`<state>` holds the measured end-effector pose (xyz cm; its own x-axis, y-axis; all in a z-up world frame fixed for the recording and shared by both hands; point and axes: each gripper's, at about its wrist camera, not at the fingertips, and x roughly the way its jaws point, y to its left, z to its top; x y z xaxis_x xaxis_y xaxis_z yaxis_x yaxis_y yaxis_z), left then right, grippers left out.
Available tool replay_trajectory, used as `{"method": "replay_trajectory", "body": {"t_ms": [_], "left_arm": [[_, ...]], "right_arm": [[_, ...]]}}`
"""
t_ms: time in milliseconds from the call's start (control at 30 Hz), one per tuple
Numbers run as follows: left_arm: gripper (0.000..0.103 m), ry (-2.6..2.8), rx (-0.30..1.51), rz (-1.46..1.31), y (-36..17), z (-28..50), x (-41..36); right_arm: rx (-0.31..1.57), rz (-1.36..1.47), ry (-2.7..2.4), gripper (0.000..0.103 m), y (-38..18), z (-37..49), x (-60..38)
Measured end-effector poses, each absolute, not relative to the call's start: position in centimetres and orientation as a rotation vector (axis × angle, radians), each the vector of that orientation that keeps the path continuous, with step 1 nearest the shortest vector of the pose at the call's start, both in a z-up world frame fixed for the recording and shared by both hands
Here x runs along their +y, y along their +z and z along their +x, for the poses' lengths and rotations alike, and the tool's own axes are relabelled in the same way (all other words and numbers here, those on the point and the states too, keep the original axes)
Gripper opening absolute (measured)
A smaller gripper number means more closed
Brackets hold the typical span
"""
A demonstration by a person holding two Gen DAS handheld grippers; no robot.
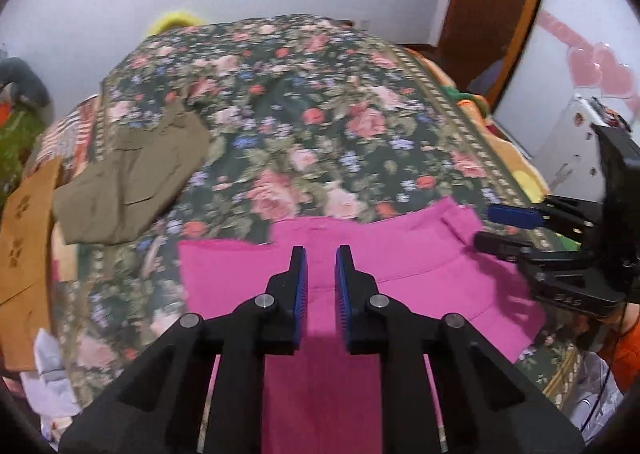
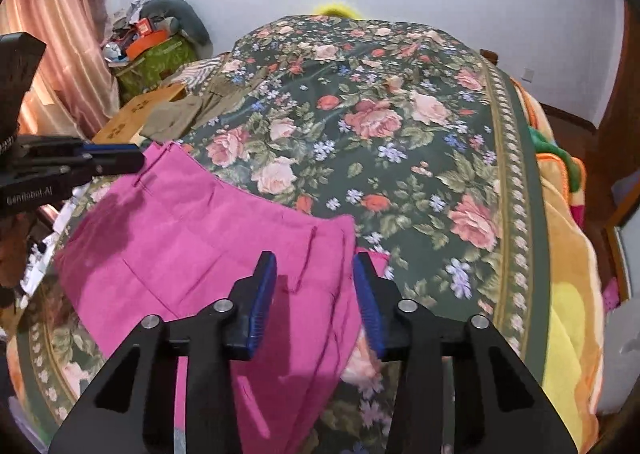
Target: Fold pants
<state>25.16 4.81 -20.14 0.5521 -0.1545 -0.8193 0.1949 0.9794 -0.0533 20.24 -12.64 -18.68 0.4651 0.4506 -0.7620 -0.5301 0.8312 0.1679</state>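
Item one: pink pants (image 1: 344, 254), a matte woven cloth in magenta, lying flat across the near edge of the bed. I see the waistband end with its stitched seams and a belt loop toward the right in my left wrist view; one edge looks raw and slightly frayed. The fabric runs down under both of my tools.

Item two: floral bedspread (image 1: 320, 126), dark green ground, printed pink and red roses with small blue flowers, a banded border of pale motifs along the side. It is smooth and covers the whole bed.

Item three: olive pants (image 1: 132, 178), drab brown-green, folded into a rough rectangle with a pocket flap showing, on the far left of the bed, well apart from the pink pair.

Item four: cardboard box (image 1: 24, 230), tan, flat-sided, stamped with paw prints, beside the bed's left edge.

Item five: my left gripper (image 1: 321, 266), black angular plastic with ribbed blue pads. Its fingers stand narrowly apart above the pink cloth, with nothing pinched between them.

Item six: my right gripper (image 2: 315, 278), same build. Its fingers stand wider apart, over the pants' right edge where it meets the bedspread, gripping nothing.
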Motion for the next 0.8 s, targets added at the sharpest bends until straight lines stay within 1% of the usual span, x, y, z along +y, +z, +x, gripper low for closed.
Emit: {"method": "replay_trajectory", "body": {"t_ms": [100, 200, 233, 300, 467, 600, 633, 667, 733, 800], "left_arm": [[0.015, -0.214, 0.980, 0.083, -21.2, 25.7, 4.0], [0.015, -0.140, 1.024, 0.110, -23.4, 26.8, 4.3], [0.013, -0.126, 1.042, 0.106, -24.1, 27.2, 4.6], [0.013, -0.116, 1.055, 0.087, -25.0, 27.8, 5.0], [0.013, -0.099, 1.065, 0.146, -24.6, 27.8, 4.2], [0.013, -0.126, 1.064, 0.102, -23.2, 26.8, 5.7], [0.020, -0.099, 1.060, 0.110, -22.8, 26.5, 6.3], [0.030, -0.068, 1.050, 0.119, -22.5, 26.1, 6.7], [0.034, -0.043, 1.040, 0.091, -21.5, 25.3, 8.3], [0.041, -0.047, 1.040, 0.032, -20.6, 24.6, 9.9]], "right_arm": [[0.915, -0.112, 0.628, 0.036, -19.1, 20.7, -11.9], [0.956, -0.159, 0.608, 0.035, -20.4, 21.3, -11.2], [0.967, -0.157, 0.602, 0.035, -20.7, 21.5, -11.2], [0.978, -0.140, 0.594, 0.035, -20.9, 21.9, -11.6], [1.002, -0.124, 0.568, 0.036, -20.5, 21.8, -12.1], [0.996, -0.125, 0.547, 0.037, -19.5, 20.9, -12.7], [0.996, -0.127, 0.539, 0.037, -19.1, 20.6, -13.0], [0.993, -0.129, 0.534, 0.037, -18.9, 20.4, -13.2], [0.986, -0.124, 0.532, 0.038, -18.3, 20.0, -13.7], [0.979, -0.114, 0.524, 0.048, -17.6, 19.5, -14.2]]}}
